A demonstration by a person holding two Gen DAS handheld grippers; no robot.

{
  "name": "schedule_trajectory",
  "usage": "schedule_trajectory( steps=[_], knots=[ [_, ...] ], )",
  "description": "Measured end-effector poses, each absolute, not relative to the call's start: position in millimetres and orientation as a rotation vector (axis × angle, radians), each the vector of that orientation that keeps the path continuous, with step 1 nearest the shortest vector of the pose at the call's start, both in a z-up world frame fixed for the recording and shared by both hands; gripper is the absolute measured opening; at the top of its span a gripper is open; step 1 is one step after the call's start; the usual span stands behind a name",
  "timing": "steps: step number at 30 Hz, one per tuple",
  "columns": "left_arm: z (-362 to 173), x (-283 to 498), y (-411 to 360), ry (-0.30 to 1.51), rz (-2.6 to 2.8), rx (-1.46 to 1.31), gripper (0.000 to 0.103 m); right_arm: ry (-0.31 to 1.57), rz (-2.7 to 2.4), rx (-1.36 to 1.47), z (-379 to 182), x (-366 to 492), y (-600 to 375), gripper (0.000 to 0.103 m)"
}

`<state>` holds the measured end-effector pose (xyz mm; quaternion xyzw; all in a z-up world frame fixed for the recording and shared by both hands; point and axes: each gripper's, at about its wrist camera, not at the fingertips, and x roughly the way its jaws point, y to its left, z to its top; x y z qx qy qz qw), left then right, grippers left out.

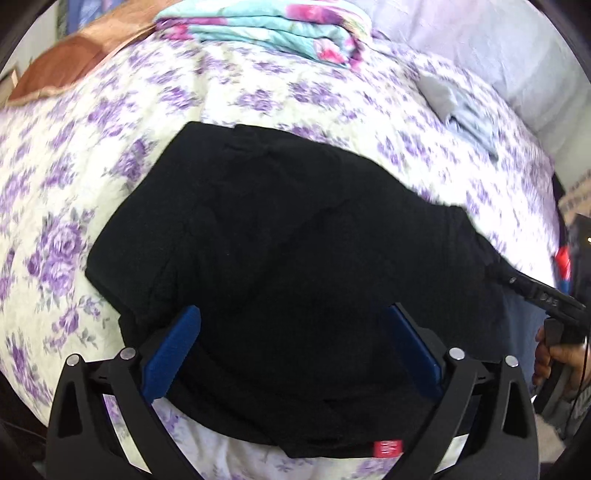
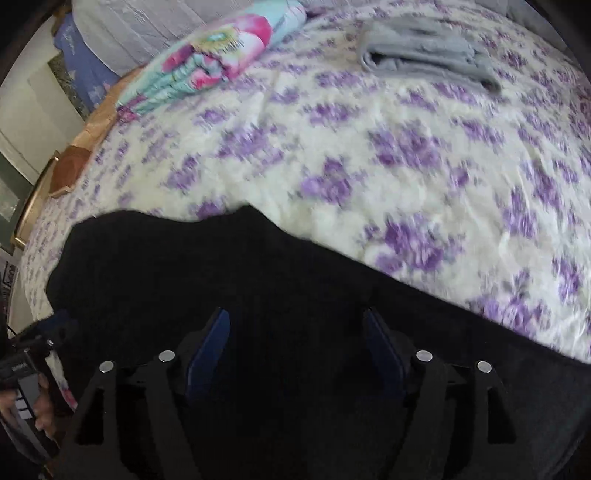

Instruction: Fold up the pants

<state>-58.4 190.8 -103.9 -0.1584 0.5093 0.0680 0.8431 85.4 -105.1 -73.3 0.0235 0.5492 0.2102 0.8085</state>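
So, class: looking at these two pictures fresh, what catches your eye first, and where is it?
The black pants dominate, spread on the purple-flowered bedspread just beyond both open grippers' blue fingers. At the bed's far edge lie a bright turquoise-and-pink folded blanket and, to its right, a grey folded garment.

A bed point(image 1: 110, 155) spread with a cream quilt printed in purple flowers carries four cloth items. Black pants point(image 1: 295, 240) lie folded near its near edge, flat on the quilt. A folded blanket point(image 1: 280, 29) in turquoise and pink rests toward the far edge. A folded grey garment point(image 2: 428, 55) lies well apart from both, toward the far right. A brown cushion point(image 1: 62, 70) sits at the far left corner.
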Motion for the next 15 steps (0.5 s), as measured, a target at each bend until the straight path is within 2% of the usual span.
schedule_trajectory(
  steps=[4, 8, 12, 15],
  knots=[
    [-101, -56, 176, 1.096, 0.193, -0.225, 0.098, 1.075, 0.500, 0.225, -38, 80, -136, 0.074],
    [-85, -65, 182, 1.040, 0.255, -0.343, 0.098, 0.912, 0.434, 0.420, 5, 49, -237, 0.074],
    [-72, -71, 185, 0.994, 0.329, -0.460, 0.098, 0.851, 0.208, 0.641, 1, -21, -369, 0.074],
    [-67, -65, 176, 0.994, 0.339, -0.476, 0.098, 0.824, 0.011, 0.783, -16, -82, -450, 0.070]
  ],
)
